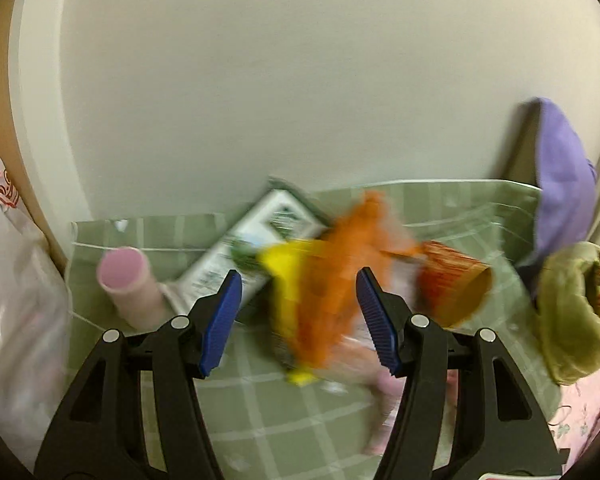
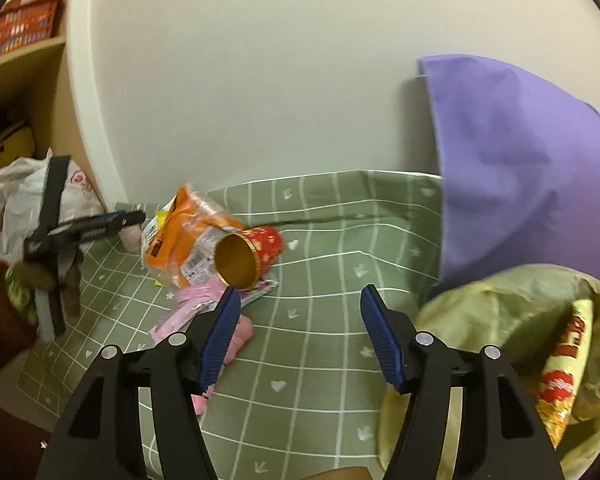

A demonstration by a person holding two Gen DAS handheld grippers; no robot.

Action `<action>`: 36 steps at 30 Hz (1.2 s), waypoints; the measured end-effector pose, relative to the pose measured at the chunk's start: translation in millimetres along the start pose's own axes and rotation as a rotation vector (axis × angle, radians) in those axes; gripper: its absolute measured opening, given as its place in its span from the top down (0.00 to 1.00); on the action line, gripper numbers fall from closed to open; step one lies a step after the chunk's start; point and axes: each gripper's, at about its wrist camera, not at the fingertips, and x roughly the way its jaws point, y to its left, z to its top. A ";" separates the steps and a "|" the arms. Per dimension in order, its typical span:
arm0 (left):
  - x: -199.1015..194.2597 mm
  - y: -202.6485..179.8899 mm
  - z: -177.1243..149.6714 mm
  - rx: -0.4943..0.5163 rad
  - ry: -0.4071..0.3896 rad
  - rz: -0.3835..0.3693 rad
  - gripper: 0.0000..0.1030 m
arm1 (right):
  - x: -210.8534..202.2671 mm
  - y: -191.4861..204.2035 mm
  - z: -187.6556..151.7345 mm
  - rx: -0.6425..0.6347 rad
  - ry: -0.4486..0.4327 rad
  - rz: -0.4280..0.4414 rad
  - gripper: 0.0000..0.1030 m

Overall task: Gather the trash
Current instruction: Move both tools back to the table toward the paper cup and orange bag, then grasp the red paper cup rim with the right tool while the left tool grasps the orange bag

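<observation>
Green cloth point(image 2: 320, 360); bag point(image 2: 480, 304) w/ wrapper point(image 2: 568, 364).

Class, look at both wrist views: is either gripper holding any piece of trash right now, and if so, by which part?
Nothing is held. The left gripper and right gripper both stand open, with no trash pressed between their fingers.

Open checked green cloth point(image 2: 320, 344) lies clear ahead of the right gripper point(image 2: 296, 336), between the litter pile and the green bag point(image 2: 496, 312). Left of that lane: red cup point(image 2: 248, 256) on its side, orange packet point(image 2: 188, 232) and pink wrappers point(image 2: 196, 304), all touching. Purple cushion point(image 2: 520, 168) blocks the right rear; the wall point(image 2: 260, 80) closes the back. White plastic bag point(image 1: 16, 288) crowds the left edge.
</observation>
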 end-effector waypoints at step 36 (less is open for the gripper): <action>28.7 25.7 -30.3 -0.133 0.227 -0.142 0.37 | 114.1 -6.4 38.5 0.034 0.107 0.095 0.95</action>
